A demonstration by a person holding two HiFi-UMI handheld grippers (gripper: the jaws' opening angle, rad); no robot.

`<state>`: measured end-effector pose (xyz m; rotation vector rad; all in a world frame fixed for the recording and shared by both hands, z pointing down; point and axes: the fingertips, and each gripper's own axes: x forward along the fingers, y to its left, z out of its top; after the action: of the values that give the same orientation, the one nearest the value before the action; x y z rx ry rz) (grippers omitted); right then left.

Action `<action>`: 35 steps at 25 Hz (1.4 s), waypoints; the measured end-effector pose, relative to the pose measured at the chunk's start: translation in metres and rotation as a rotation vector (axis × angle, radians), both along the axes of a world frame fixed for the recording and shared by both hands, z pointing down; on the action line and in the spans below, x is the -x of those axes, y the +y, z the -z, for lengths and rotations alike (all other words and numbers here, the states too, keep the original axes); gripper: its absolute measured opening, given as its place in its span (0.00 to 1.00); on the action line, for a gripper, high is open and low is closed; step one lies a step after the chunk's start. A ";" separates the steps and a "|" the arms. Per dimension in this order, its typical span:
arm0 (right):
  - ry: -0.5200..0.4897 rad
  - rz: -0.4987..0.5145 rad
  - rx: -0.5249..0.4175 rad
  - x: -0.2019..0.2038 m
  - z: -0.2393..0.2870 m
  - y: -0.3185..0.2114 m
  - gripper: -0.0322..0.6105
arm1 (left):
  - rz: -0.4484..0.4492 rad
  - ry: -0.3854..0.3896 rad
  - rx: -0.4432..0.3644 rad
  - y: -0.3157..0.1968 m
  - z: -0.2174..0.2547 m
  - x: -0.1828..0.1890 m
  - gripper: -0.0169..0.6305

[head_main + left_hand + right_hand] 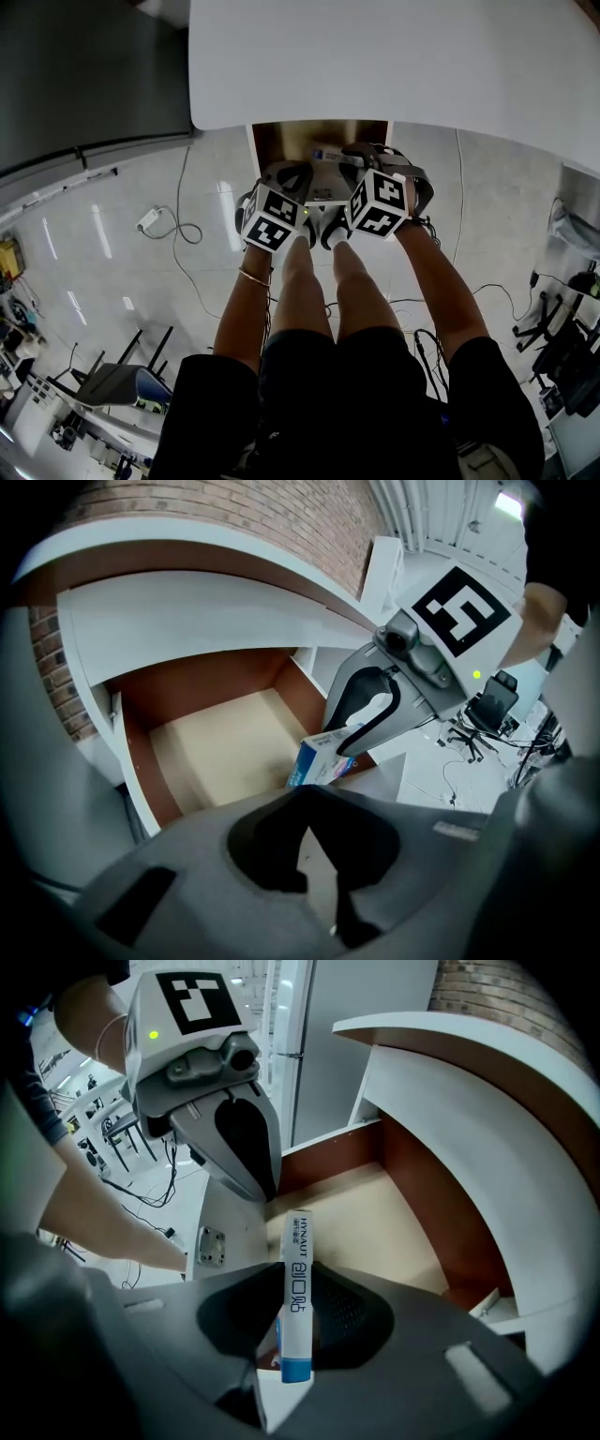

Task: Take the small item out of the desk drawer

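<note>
Right gripper view: right gripper (pixel 292 1277) fingers pinch a slim flat carton (pixel 296 1302), white card with a blue end band and printed spine, standing edge-on between the dark ribbed pads, its top poking past the fingertips. Beyond the fingertips, the open drawer (pixel 370 1208): pale beige floor, brown walls, white curved front. Left gripper (pixel 302 803) sits just beside it, matte grey shell, dark fingers pressed together at the tips, nothing between them. Both forearms reach forward, wrists close together over the drawer mouth under the white desk (pixel 375 56).
</note>
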<state>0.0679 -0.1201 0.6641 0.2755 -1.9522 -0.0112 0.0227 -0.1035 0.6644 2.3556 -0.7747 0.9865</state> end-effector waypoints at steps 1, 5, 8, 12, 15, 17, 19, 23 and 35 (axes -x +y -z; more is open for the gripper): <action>-0.009 -0.012 -0.001 0.000 0.004 0.000 0.21 | 0.000 0.001 -0.003 0.000 0.003 0.001 0.03; -0.046 -0.060 -0.005 0.002 0.020 0.000 0.21 | 0.012 0.010 -0.022 0.002 0.017 0.005 0.03; -0.067 -0.087 -0.009 0.001 0.031 -0.002 0.21 | 0.022 0.016 -0.027 0.002 0.026 0.006 0.03; -0.088 -0.118 -0.021 -0.002 0.045 -0.005 0.21 | 0.028 0.023 -0.039 0.003 0.036 0.008 0.03; -0.102 -0.140 -0.026 -0.002 0.054 -0.004 0.21 | 0.032 0.028 -0.049 0.005 0.047 0.011 0.03; -0.113 -0.155 -0.028 -0.002 0.061 -0.004 0.21 | 0.038 0.028 -0.056 0.004 0.056 0.013 0.03; -0.131 -0.172 -0.033 -0.003 0.070 -0.004 0.21 | 0.047 0.031 -0.064 0.003 0.064 0.014 0.03; -0.172 -0.213 -0.045 -0.007 0.090 -0.005 0.21 | 0.057 0.041 -0.081 0.002 0.081 0.013 0.03; -0.262 -0.319 -0.062 -0.018 0.137 -0.006 0.21 | 0.063 0.069 -0.124 -0.002 0.128 0.008 0.03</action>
<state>0.0863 -0.1261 0.5270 0.6543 -2.1476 0.1804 0.0151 -0.1052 0.5366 2.4397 -0.9007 0.8482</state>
